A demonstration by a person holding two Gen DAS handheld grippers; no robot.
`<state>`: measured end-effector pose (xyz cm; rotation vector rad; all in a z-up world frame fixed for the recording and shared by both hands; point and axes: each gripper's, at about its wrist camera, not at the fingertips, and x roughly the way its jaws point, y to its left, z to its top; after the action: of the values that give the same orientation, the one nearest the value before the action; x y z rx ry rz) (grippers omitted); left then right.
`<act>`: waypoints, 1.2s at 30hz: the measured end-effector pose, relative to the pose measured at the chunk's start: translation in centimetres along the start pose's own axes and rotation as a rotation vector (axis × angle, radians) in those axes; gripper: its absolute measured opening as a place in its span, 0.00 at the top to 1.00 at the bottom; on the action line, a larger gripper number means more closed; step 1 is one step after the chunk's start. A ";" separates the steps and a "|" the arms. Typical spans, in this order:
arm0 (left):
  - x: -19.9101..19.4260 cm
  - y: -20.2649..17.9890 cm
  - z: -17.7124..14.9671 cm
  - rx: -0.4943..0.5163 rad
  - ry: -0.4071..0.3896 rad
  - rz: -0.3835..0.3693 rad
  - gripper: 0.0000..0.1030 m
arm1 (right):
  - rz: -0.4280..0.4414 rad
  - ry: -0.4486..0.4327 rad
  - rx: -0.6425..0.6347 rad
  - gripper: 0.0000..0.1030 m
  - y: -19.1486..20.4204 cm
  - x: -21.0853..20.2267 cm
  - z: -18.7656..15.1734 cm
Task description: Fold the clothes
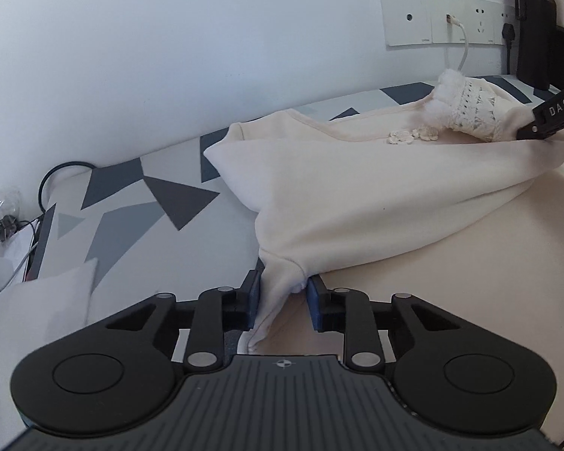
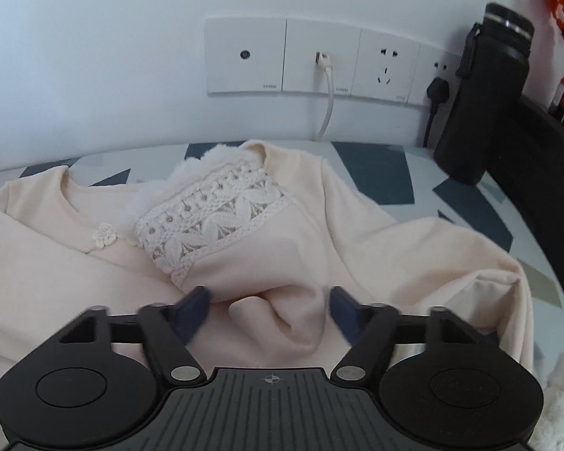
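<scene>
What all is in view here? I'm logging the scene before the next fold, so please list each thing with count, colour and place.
garment: one, cream, spread on the patterned surface, a sleeve folded across its chest
lace cuff: one, white, lying near the neckline
patterned surface: one, grey and white triangles, under the garment
socket panel: one row, white, on the wall behind
white cable: one, plugged into the panel
black plug: one, right end of the panel
black bottle: one, right of the panel
left gripper: black with blue pads, fabric bunched between them
right gripper: black, jaws apart around a sleeve fold
</scene>
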<state>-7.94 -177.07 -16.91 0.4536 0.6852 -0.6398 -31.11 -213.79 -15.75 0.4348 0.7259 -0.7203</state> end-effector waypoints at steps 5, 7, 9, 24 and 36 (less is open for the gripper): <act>-0.4 2.0 -0.5 -0.106 0.022 0.029 0.75 | 0.143 -0.113 0.402 0.86 -4.9 -2.5 2.0; -0.4 1.8 -0.5 -0.098 0.035 0.063 0.71 | 0.131 -0.154 0.414 0.68 -5.4 -3.4 2.8; -0.4 1.7 -0.5 -0.096 0.039 0.087 0.66 | 0.124 -0.175 0.407 0.50 -5.9 -3.9 3.3; 0.4 2.5 -0.8 -0.138 0.105 0.104 0.00 | 0.095 0.021 0.270 0.62 -6.5 1.0 -2.0; 0.6 2.8 -1.8 -0.275 0.124 -0.019 0.00 | 0.087 0.012 0.107 0.23 -3.7 2.8 -2.2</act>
<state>-6.50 -174.20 -18.06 0.2334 0.8822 -0.5282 -33.29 -216.19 -19.70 0.5655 0.6775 -0.6771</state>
